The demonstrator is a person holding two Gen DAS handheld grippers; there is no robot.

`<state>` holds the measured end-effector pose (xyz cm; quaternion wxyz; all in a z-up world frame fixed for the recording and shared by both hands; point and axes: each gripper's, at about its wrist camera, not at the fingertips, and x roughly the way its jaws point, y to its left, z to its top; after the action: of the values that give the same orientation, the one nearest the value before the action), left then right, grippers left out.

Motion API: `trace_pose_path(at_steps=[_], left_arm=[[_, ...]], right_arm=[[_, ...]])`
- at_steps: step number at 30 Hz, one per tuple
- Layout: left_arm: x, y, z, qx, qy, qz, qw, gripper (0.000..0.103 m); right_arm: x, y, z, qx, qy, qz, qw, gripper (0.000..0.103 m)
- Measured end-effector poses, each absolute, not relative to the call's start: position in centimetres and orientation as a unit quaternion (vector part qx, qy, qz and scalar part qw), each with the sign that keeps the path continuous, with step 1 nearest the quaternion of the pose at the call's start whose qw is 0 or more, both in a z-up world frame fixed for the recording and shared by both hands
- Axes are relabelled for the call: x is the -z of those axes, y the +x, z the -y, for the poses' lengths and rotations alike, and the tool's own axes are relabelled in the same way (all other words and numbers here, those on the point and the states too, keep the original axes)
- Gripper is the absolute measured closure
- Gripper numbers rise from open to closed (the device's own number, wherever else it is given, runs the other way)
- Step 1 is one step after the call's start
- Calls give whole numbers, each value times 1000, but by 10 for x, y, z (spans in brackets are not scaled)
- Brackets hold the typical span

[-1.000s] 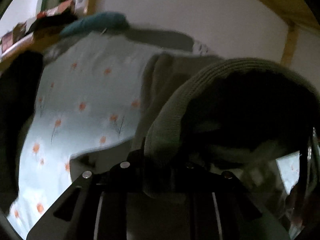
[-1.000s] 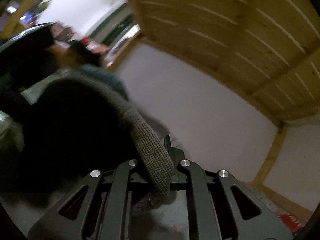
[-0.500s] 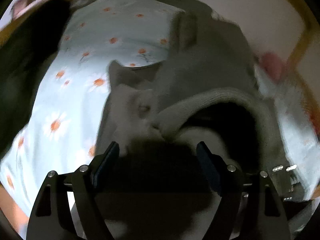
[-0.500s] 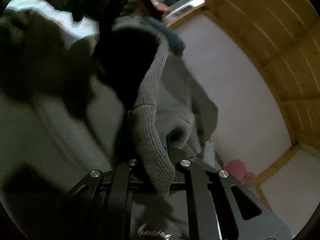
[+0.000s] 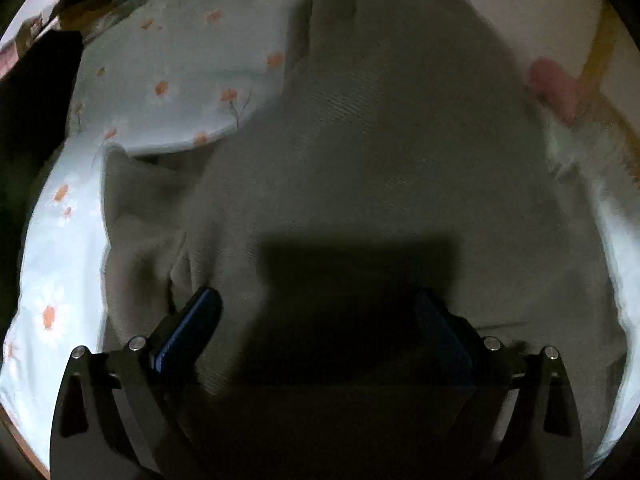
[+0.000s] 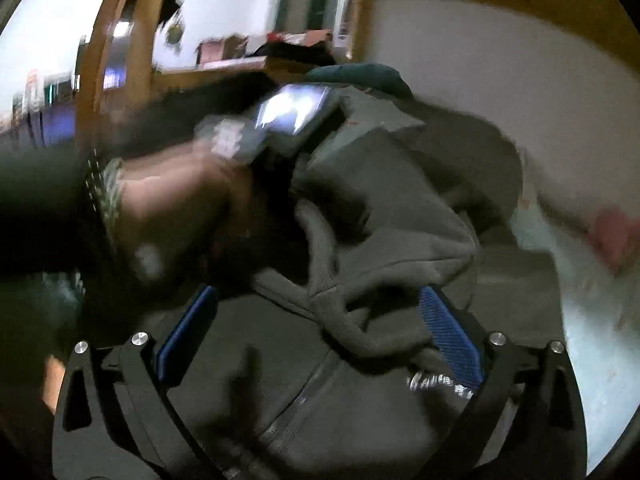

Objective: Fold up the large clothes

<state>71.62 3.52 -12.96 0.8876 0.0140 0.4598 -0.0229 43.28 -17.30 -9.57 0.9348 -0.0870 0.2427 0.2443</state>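
Note:
A large grey-green knitted jacket (image 5: 360, 152) lies spread on a bed with a pale blue daisy-print sheet (image 5: 52, 264). In the right wrist view the jacket (image 6: 380, 240) shows a zip, a white logo and a ribbed edge bunched in folds. My left gripper (image 5: 316, 300) is open and empty, just above the flat fabric. My right gripper (image 6: 320, 300) is open and empty over the bunched ribbed edge. The person's left hand (image 6: 176, 200) with the other gripper unit shows in the right wrist view at the left.
A folded daisy-print pillow or quilt (image 5: 192, 76) lies at the head of the bed. A pink soft object (image 5: 556, 88) sits by the white wall at the right. A teal cushion (image 6: 356, 74) and wooden bed frame (image 6: 116, 60) stand beyond.
Both grippers have let go of the jacket's ribbed edge and opened wide. The jacket has dropped from held up to lying spread on the bed.

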Motion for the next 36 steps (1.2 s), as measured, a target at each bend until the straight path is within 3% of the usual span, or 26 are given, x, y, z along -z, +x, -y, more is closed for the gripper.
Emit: trace_pose_path(at_steps=[2, 6, 10, 12, 17, 21, 26, 29, 32, 36], left_arm=[[137, 702, -24, 13, 60, -411, 909, 5], [135, 701, -25, 14, 47, -412, 910, 5], [135, 698, -27, 15, 42, -411, 911, 5], [136, 698, -29, 12, 38, -408, 912, 5], [140, 699, -30, 10, 39, -402, 915, 5], [139, 700, -31, 9, 43, -407, 912, 5], [102, 646, -48, -17, -33, -359, 933, 5], [137, 648, -37, -41, 20, -419, 907, 4], [142, 647, -36, -43, 25, -413, 909, 4], [142, 644, -35, -43, 28, -413, 909, 4]], right_arm=[[76, 446, 193, -222, -33, -235, 946, 3], [71, 532, 210, -103, -6, -297, 949, 3], [156, 624, 211, -26, -41, -500, 865, 3], [170, 619, 222, -49, -12, -459, 887, 2], [137, 572, 216, -45, 11, -431, 901, 3], [167, 543, 197, -19, -52, -403, 913, 3], [168, 545, 206, -25, -34, -405, 914, 3], [152, 544, 204, -7, -25, -401, 916, 3], [134, 514, 197, -18, 9, -393, 919, 3], [167, 522, 188, -28, -6, -425, 905, 3]])
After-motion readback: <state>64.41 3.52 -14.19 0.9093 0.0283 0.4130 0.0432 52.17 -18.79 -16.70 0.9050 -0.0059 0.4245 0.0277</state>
